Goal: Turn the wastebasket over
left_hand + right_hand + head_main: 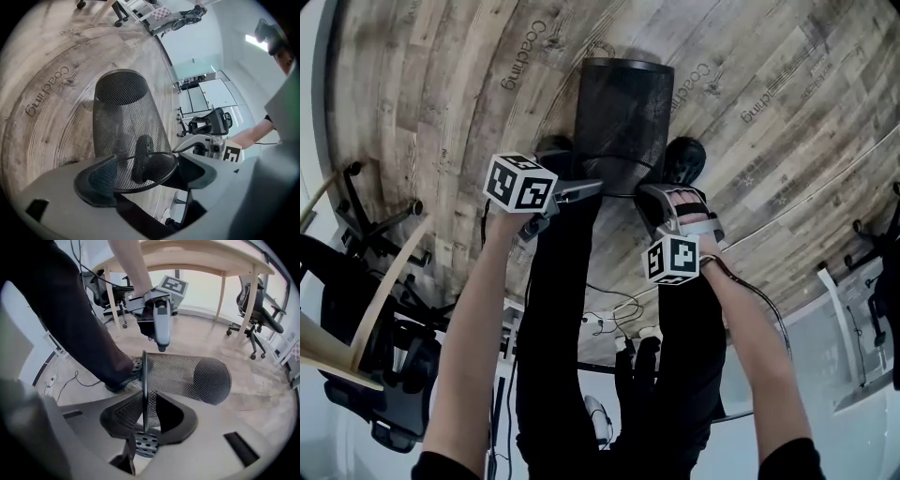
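Observation:
A black mesh wastebasket (pixel 623 112) lies on its side on the wood-pattern floor, its open rim toward me and its closed bottom pointing away. My right gripper (pixel 661 202) points steeply down at the rim's right side. In the right gripper view the wire rim stands between the jaws of this gripper (pixel 149 397), which are narrow, with a small gap still showing beside the wastebasket (pixel 187 376). My left gripper (pixel 581 192) is at the rim's left side. Its jaws (pixel 145 176) stand wide apart around the near rim of the wastebasket (pixel 124 117), not pressing.
The person's black perforated shoes (pixel 684 159) and dark trouser legs stand right at the basket's rim. Office chairs (pixel 375 375) and a light wooden desk (pixel 187 258) stand around, and cables (pixel 614 314) lie on the floor behind the feet.

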The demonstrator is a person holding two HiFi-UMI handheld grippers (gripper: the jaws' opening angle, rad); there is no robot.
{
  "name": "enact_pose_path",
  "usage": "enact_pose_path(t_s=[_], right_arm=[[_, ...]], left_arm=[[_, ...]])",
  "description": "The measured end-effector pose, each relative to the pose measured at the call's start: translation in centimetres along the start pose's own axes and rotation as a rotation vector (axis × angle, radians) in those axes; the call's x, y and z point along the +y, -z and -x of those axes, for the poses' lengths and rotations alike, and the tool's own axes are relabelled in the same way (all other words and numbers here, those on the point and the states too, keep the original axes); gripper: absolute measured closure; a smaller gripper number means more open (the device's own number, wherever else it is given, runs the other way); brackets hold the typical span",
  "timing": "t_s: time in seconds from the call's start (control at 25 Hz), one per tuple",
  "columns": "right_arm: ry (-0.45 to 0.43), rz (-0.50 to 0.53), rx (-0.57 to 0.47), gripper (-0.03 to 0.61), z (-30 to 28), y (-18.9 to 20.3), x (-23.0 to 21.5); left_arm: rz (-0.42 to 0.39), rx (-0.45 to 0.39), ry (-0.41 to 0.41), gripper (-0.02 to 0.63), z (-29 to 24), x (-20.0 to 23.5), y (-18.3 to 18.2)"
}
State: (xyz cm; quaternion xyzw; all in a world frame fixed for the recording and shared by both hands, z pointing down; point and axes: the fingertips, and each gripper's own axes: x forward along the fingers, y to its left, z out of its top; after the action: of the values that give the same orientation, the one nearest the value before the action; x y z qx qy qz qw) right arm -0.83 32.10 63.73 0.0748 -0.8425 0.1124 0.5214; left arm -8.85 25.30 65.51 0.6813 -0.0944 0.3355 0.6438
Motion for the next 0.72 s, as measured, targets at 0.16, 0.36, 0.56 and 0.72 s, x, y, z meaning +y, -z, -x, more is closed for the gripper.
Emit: enact_pose_path(t_s=[0.16,0.36,0.56,0.72], right_arm=[[0.043,-0.045,-0.015,0.497,0.7,-0.9,-2.3],[0.073,-0.095,-0.026,0.514,2.2,-2.0,-4.4],[0.104,-0.154,-0.029,0.522,3.7,-2.9,-7.2],[0.116,-0.190,-0.035,0.523,4.6,-3.8,-9.5]], left_arm=[[-0.007,-0.051,-0.003,0.175,1.4,-0.4,-1.3],[-0.032,-0.088,-0.006,0.175,3.5,-1.8,-2.8],[-0.123,-0.060,-0.030,0.175,5.1,-3.5,-4.0],[-0.277,-0.003,-0.116,0.175,5.6,-3.9,-4.7]])
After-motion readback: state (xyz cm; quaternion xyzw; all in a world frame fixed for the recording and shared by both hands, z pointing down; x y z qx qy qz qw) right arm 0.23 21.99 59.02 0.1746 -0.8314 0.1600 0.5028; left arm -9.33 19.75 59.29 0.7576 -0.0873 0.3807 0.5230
